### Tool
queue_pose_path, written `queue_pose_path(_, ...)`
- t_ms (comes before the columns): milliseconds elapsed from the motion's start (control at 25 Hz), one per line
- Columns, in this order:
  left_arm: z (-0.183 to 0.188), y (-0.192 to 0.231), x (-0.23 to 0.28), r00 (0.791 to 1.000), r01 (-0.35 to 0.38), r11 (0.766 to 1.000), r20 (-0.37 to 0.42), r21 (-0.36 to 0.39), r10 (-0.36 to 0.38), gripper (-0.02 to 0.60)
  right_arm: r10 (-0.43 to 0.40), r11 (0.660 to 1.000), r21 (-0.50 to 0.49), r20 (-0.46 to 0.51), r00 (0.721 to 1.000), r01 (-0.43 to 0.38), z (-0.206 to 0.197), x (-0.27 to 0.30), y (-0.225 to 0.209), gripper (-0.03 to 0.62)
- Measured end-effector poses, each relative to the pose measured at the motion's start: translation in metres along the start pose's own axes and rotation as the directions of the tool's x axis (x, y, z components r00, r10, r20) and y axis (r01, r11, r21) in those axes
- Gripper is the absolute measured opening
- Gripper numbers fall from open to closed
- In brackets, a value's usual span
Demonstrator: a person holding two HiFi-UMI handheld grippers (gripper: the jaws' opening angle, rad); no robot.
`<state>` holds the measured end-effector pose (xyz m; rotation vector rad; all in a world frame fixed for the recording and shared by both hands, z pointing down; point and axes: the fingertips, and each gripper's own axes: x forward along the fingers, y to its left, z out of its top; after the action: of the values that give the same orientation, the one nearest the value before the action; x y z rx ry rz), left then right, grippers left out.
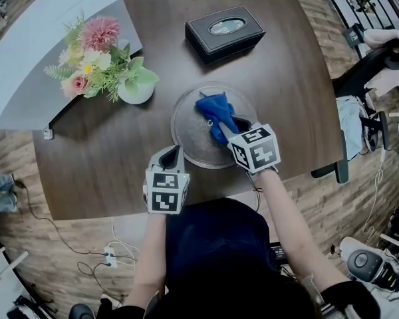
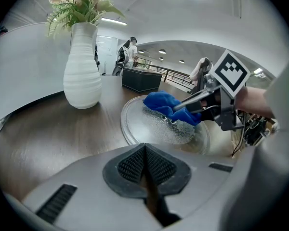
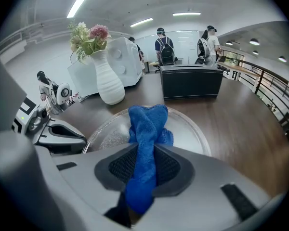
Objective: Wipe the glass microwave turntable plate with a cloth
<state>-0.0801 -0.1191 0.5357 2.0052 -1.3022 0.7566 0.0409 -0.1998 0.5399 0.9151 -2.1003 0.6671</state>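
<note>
At far left on the dark wooden table (image 1: 286, 92), a white vase (image 1: 135, 93) of pink and cream flowers stands upright. Just right of it and nearer me, my left gripper (image 1: 174, 151) points at the near left rim of the glass turntable plate (image 1: 185, 137), its jaws pressed together with nothing between them. Whether its tip touches the rim I cannot tell.

The plate lies flat near the middle of the table, with a patch of fine droplets or foam on the glass beside the cloth. On the plate lies a bunched blue cloth (image 1: 213, 109), its far end reaching toward the plate's middle. My right gripper (image 1: 238, 127) comes in over the plate's near right side, its jaws pinching the near end of the cloth.

Beyond the plate, well apart from it, a black box (image 1: 225, 32) with an oval opening on top sits on the table.
</note>
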Motion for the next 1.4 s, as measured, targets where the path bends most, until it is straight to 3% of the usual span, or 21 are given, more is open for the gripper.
queue_pose_path(640,0.0,-0.001,0.0,1.0,-0.005,1.0,-0.004,0.008,0.005,0.003,-0.13,0.991,0.032,0.003,0.991,0.13,-0.009,-0.021,-0.056,0.075)
queue_pose_path(960,0.0,0.0,0.0,1.0,-0.001,1.0,-0.001,0.003,0.001,0.003,-0.243,0.969,-0.053,-0.001,0.97,0.243,-0.01,-0.04,-0.082,0.074)
queue_pose_path(1240,0.0,0.0,0.0,1.0,-0.004,1.0,0.006,-0.004,0.004,0.003,-0.287,0.957,-0.035,0.012,0.958,0.287,-0.008,-0.051,-0.092,0.074)
queue_pose_path(1400,0.0,0.0,0.0,1.0,-0.001,1.0,0.009,-0.012,0.001,0.003,-0.276,0.961,0.0,0.065,0.959,0.277,0.005,-0.062,-0.083,0.074)
